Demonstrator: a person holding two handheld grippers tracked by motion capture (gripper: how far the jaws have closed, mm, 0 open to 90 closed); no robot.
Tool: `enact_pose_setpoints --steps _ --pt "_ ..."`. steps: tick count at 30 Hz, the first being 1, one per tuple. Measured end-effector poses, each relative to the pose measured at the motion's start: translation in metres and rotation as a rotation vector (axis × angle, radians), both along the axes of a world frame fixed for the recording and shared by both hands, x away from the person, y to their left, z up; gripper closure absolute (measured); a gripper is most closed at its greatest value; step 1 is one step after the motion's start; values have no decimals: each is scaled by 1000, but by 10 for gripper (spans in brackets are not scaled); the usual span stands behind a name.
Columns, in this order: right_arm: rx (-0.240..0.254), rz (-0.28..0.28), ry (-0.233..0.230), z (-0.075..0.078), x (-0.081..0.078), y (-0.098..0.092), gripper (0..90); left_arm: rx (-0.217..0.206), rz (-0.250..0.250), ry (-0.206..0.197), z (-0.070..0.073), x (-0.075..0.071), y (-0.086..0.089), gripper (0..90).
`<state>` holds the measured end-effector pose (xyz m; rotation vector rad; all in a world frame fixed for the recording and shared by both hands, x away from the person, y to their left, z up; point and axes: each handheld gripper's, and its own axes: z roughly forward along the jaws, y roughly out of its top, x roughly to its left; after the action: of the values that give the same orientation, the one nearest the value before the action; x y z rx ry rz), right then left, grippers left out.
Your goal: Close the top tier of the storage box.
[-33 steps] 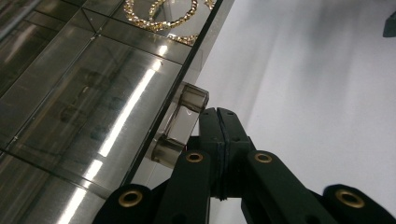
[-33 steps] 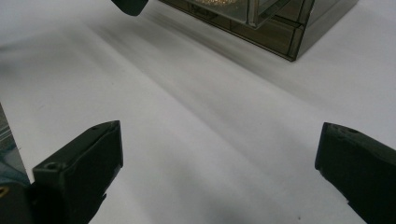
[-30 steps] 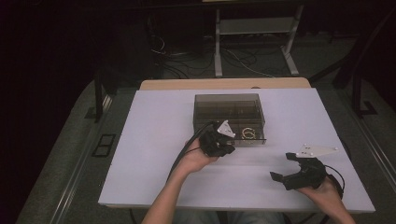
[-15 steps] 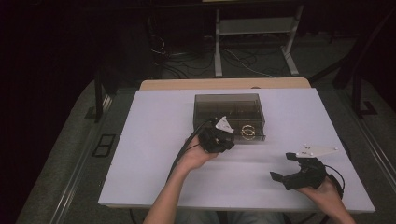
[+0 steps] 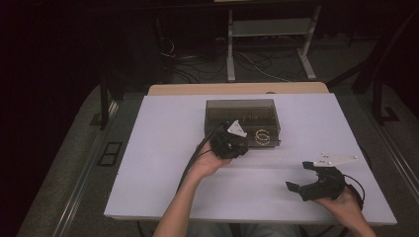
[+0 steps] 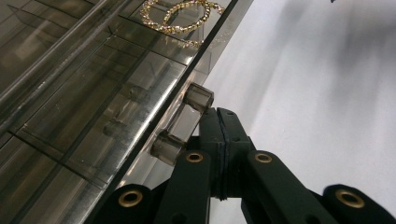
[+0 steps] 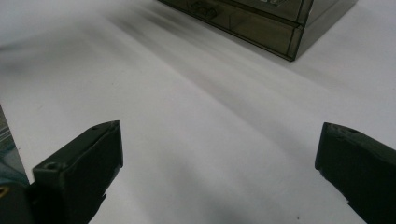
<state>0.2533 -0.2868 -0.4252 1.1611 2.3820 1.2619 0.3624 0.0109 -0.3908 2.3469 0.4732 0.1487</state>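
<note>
Your left gripper (image 6: 223, 140) sits low in the middle of its own view, fingers clenched flat together with nothing between them, tips just beside the handle (image 6: 183, 125) on the front of the smoky clear jewellery box (image 5: 242, 121). The handle lies to the upper left of the tips. A gold chain (image 6: 183, 15) rests in the box at top centre. At the lower right of the high view, your right gripper (image 5: 300, 177) hovers over the white table (image 5: 158, 163), fingers spread and released.

box (image 5: 242, 114): smoky grey, see-through | chain (image 5: 262, 135): gold | table (image 5: 163, 163): white
</note>
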Motion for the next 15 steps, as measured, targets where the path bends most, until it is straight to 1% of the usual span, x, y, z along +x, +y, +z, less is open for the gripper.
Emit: enact_pose_setpoints --steps 2,3,4,5,8,9,10,11,15 --pt "0 0 1 0 0 0 3 -2 7 8 0 0 -1 887" --pt "0 1 1 0 0 0 3 1 3 2 0 2 0 887" --pt "-2 3 -4 0 0 0 3 -7 12 7 0 1 -1 887" --pt "-2 2 -4 0 0 0 3 3 1 -1 0 3 0 887" --pt "-2 2 -3 0 0 0 3 -2 11 5 0 4 -1 887" --pt "-2 1 -3 0 0 0 3 -7 14 -1 0 5 -1 887" --pt "-3 1 -3 0 0 0 3 -13 20 3 0 5 -1 887" --pt "-3 2 -3 0 0 0 3 -10 21 9 0 6 -1 887" --pt "-6 4 -2 0 1 0 3 -18 23 -3 -1 8 -1 887"
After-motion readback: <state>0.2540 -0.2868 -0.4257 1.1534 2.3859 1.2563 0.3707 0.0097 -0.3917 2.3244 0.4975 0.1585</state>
